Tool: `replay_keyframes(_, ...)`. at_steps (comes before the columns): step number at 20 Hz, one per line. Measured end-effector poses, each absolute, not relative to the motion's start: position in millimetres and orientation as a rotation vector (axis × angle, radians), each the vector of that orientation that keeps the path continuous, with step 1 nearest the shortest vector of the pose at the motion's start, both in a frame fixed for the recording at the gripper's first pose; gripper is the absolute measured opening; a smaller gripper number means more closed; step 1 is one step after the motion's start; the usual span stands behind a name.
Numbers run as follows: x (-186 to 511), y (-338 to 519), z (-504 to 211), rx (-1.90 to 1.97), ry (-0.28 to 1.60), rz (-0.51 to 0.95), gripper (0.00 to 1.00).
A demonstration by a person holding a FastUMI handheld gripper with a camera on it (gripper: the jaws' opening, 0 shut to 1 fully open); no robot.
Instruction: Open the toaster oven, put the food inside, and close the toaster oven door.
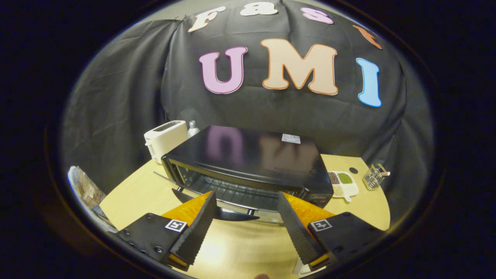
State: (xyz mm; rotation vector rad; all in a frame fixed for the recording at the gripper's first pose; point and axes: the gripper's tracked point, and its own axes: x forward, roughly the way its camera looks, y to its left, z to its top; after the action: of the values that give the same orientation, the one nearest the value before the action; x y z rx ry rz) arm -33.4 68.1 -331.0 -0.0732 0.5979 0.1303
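Observation:
A black toaster oven (252, 155) stands on the wooden table (128, 193), just ahead of my fingers. Its glass door (201, 193) looks folded down toward me, with the dark handle (232, 214) at its near edge and the wire rack (236, 190) showing inside. My gripper (246, 195) hovers above the table in front of the oven, open, nothing between its fingers. The handle lies just beyond and below the fingertips (209, 197). A bit of something white (299, 267) shows under the right finger; I cannot tell what it is.
A white pop-up toaster (164, 139) and a small bottle (192, 128) stand behind the oven on the left. To its right are a white divided dish (343, 184) of grains and a wire holder (374, 176). A woven thing (83, 186) sits off the table's left edge.

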Motion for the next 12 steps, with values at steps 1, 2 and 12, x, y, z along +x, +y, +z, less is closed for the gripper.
replay_keyframes(1, -38, 68, -333, -0.066, 0.609, 0.134, 0.99)
replay_keyframes(2, -43, 69, -335, -0.059, 0.621, 0.138, 1.0)
replay_keyframes(12, -100, 73, -374, -0.031, 0.771, 0.185, 0.99)
